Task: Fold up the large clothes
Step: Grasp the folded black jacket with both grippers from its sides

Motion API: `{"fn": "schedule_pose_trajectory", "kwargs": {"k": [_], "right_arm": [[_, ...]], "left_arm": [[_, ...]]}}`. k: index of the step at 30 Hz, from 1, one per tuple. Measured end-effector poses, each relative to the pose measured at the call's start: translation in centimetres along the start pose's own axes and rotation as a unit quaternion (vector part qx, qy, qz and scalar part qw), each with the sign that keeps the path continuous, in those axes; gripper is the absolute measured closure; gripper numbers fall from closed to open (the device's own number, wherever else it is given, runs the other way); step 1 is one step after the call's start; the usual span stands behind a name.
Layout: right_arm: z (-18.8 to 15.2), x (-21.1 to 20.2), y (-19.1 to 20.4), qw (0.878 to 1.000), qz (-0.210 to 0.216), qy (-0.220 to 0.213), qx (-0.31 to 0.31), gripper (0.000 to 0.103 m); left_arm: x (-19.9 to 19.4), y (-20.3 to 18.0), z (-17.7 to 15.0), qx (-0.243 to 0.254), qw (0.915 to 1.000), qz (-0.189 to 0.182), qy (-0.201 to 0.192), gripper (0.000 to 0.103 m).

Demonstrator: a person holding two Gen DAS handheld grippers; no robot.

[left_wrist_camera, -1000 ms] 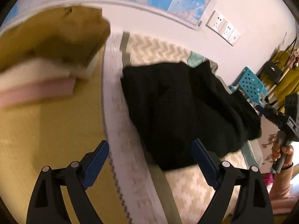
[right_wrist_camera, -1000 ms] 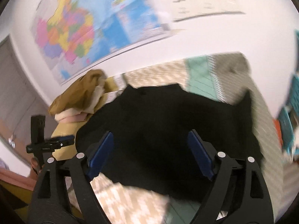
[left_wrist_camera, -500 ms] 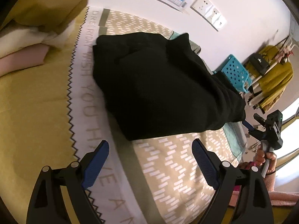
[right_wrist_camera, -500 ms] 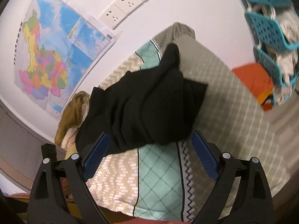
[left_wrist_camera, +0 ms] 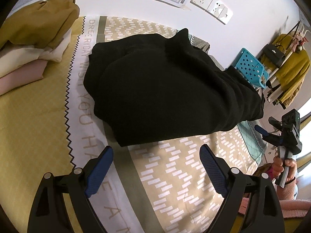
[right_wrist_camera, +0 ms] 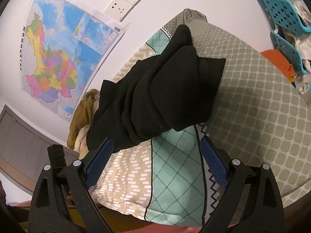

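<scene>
A large black garment lies loosely folded and bunched on the patterned bedspread. In the right wrist view the garment shows thick rolled folds at its near end. My left gripper is open and empty, just short of the garment's near edge. My right gripper is open and empty, above the bedspread in front of the garment's folded end. The right gripper also shows in the left wrist view, held in a hand off the bed's right side.
A stack of folded clothes, mustard on top of cream and pink, sits at the bed's far left. The stack also shows in the right wrist view. Blue plastic baskets and a clothes rack stand to the right. The wall holds a map.
Both grippers pulled back from over the garment to the bed's near side and stayed open. The black garment now lies more compact, with its right end rolled up.
</scene>
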State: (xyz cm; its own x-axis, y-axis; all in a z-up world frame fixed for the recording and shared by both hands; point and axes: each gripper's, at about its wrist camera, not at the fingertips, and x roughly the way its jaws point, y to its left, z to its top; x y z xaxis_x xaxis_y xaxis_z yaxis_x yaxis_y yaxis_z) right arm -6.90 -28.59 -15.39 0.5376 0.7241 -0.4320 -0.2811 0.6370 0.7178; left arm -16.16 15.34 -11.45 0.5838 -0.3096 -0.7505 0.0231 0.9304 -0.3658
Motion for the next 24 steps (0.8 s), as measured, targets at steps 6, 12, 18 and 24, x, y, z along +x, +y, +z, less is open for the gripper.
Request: {"fn": "schedule_pose_trajectory", "kwargs": {"k": [6, 12, 18, 24], "right_arm": [[-0.1, 0.7, 0.1, 1.0, 0.004, 0.003, 0.005, 0.013], [0.4, 1.8, 0.2, 1.0, 0.007, 0.006, 0.008, 0.012], [1.2, 3.0, 0.3, 1.0, 0.006, 0.012, 0.006, 0.01], [2.4, 4.9, 0.8, 1.0, -0.012, 0.004, 0.01, 0.005]], "left_arm": [[0.4, -0.2, -0.3, 0.001, 0.9999, -0.012, 0.007, 0.016], [1.6, -0.3, -0.4, -0.013, 0.9976, -0.064, 0.024, 0.016], [3.0, 0.4, 1.2, -0.054, 0.9907, -0.122, 0.027, 0.013], [4.2, 0.8, 3.1, -0.093, 0.9855, -0.14, 0.021, 0.01]]}}
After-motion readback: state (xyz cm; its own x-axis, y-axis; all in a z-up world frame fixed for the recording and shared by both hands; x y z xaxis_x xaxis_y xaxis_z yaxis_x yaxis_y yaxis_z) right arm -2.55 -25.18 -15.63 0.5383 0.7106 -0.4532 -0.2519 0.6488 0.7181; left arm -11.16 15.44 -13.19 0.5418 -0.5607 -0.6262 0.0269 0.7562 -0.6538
